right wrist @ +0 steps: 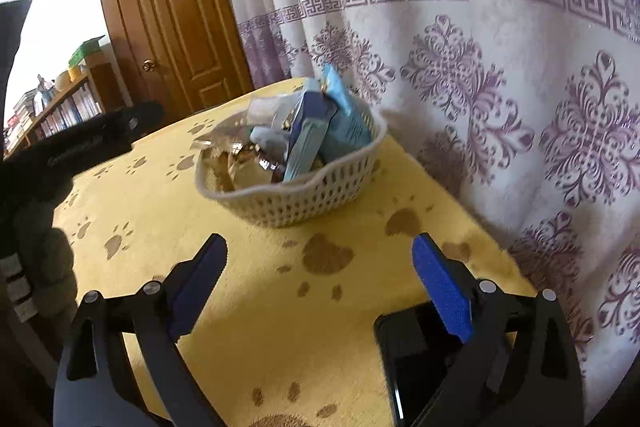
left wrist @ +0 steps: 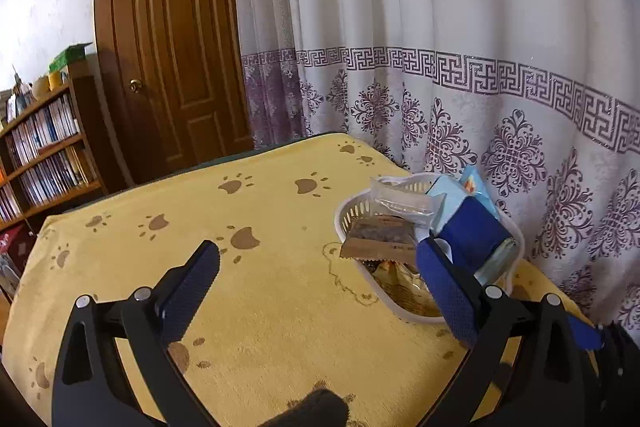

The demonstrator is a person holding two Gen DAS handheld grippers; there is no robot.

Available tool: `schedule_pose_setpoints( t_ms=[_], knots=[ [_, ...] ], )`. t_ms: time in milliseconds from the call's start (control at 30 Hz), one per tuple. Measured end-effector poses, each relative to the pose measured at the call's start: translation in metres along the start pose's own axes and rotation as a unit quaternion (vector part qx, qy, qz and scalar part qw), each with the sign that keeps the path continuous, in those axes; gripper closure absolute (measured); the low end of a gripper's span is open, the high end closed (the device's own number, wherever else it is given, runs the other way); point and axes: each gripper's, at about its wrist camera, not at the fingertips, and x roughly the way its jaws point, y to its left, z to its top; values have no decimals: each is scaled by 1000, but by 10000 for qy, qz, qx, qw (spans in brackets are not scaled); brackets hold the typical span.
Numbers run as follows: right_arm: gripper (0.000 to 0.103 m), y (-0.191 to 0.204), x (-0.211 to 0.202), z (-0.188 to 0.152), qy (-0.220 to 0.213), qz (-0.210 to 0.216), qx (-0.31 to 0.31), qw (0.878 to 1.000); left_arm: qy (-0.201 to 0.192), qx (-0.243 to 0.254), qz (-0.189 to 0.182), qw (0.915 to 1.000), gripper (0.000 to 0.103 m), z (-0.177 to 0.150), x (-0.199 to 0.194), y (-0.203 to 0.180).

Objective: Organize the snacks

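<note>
A white perforated basket (left wrist: 347, 214) stands on the yellow paw-print cloth near the curtain, filled with snack packs: a brown packet (left wrist: 382, 241), a clear wrapper (left wrist: 404, 201) and a blue box (left wrist: 472, 231). It also shows in the right wrist view (right wrist: 304, 199), with the blue box (right wrist: 308, 135) and a light blue bag (right wrist: 346, 119) standing upright in it. My left gripper (left wrist: 318, 269) is open and empty, to the left of and in front of the basket. My right gripper (right wrist: 320, 259) is open and empty, in front of the basket.
A black phone (right wrist: 416, 355) lies on the cloth under my right finger. The patterned curtain (left wrist: 480, 87) hangs right behind the basket. A wooden door (left wrist: 176, 39) and a bookshelf (left wrist: 44, 147) stand beyond the table's far edge. The left gripper's dark body (right wrist: 80, 143) shows at left.
</note>
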Motion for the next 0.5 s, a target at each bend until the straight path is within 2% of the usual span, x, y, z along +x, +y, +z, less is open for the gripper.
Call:
schedule_pose_setpoints(
  t_ms=[167, 300, 500],
  knots=[
    [6, 2, -4, 12, -136, -264, -152, 9994, 2, -101, -70, 9999, 5, 0, -5, 6],
    [6, 2, -7, 18, -204, -384, -252, 9987, -48, -23, 114, 9999, 5, -1, -7, 5],
    [6, 0, -11, 21, -276, -552, -318, 9976, -84, 24, 65, 9999, 5, -1, -11, 0]
  ],
)
